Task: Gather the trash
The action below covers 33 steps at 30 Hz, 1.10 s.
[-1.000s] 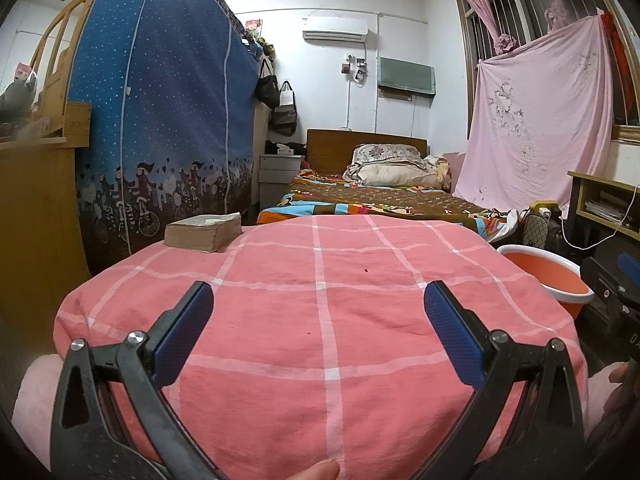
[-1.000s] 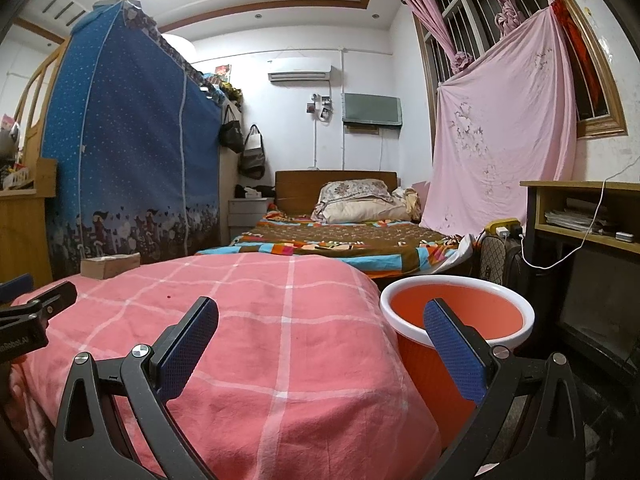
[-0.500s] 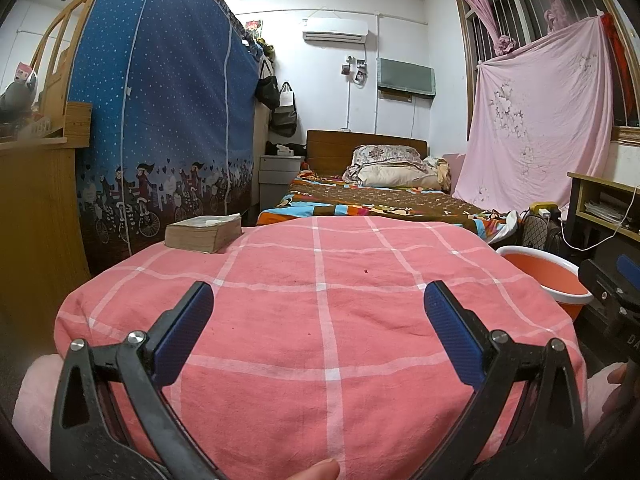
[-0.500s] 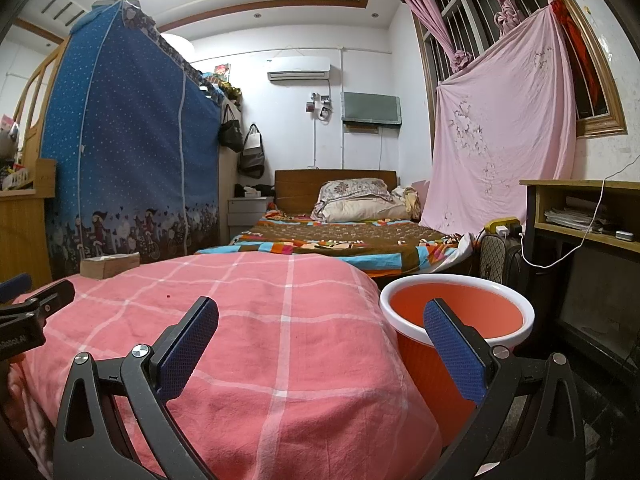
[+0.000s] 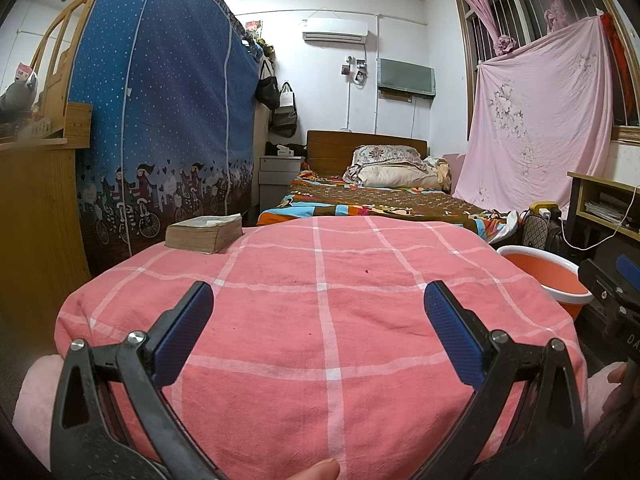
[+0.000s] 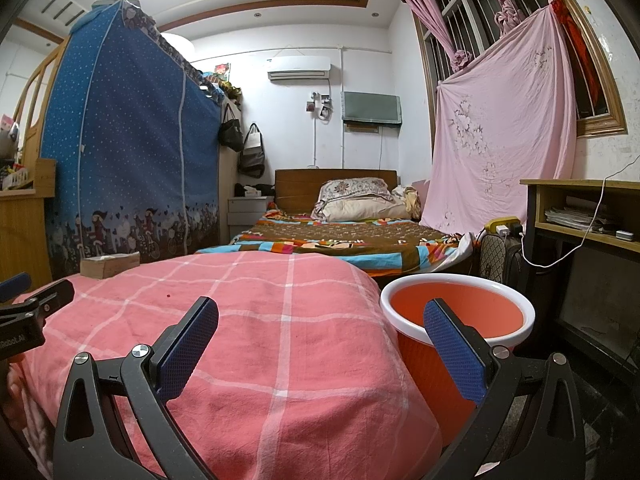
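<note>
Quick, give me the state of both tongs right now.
Left tongs: open, holding nothing, over the pink checked cloth.
Right tongs: open, holding nothing, beside the orange plastic bucket.

Each gripper, the left gripper and the right gripper, has two black plastic arms with triangular cut-outs and round silver screws at the pivots. Its fingers carry flat blue pads with a fine dotted texture. White lettering marks the left gripper's black side body.
</note>
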### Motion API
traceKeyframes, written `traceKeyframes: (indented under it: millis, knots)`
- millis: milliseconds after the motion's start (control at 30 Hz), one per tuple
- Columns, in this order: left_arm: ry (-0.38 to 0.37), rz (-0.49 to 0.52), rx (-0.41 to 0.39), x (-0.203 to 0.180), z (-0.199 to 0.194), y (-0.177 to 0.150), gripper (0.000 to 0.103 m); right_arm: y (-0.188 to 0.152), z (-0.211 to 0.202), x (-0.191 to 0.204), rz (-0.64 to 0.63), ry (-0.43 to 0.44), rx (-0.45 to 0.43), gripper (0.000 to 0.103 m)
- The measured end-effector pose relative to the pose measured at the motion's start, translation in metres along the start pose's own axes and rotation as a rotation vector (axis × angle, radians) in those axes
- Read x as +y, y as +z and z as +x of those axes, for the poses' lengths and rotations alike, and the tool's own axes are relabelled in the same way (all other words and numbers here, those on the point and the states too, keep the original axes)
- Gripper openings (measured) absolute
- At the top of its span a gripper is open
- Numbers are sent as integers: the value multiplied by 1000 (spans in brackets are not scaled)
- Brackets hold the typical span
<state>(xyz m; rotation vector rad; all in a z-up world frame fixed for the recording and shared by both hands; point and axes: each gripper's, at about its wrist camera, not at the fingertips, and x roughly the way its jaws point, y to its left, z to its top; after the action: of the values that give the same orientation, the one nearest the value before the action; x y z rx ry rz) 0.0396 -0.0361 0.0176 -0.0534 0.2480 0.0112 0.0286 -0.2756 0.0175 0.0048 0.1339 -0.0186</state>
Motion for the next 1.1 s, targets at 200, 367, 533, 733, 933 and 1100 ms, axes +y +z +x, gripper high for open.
traceKeyframes:
  millis: [200,367,533,733,933,1100]
  knots:
    - [-1,0,-1,0,0,0,90,0,0,0,0,1,1,103]
    - [-1,0,-1,0,0,0,90,-1,0,1,1,0,1,103]
    - [-2,1,-1,0,0,0,90,0,0,1,1,0,1,103]
    - [-15,-1,-4,1,-3,2,90,0,0,1,1,0,2,103]
    - [-13,10,-8,-2,-6,3,90,0,0,2,2,0,3,103]
    - [-3,16,-16,-4,-7,3,90,-1,-1,2,0,0,2,103]
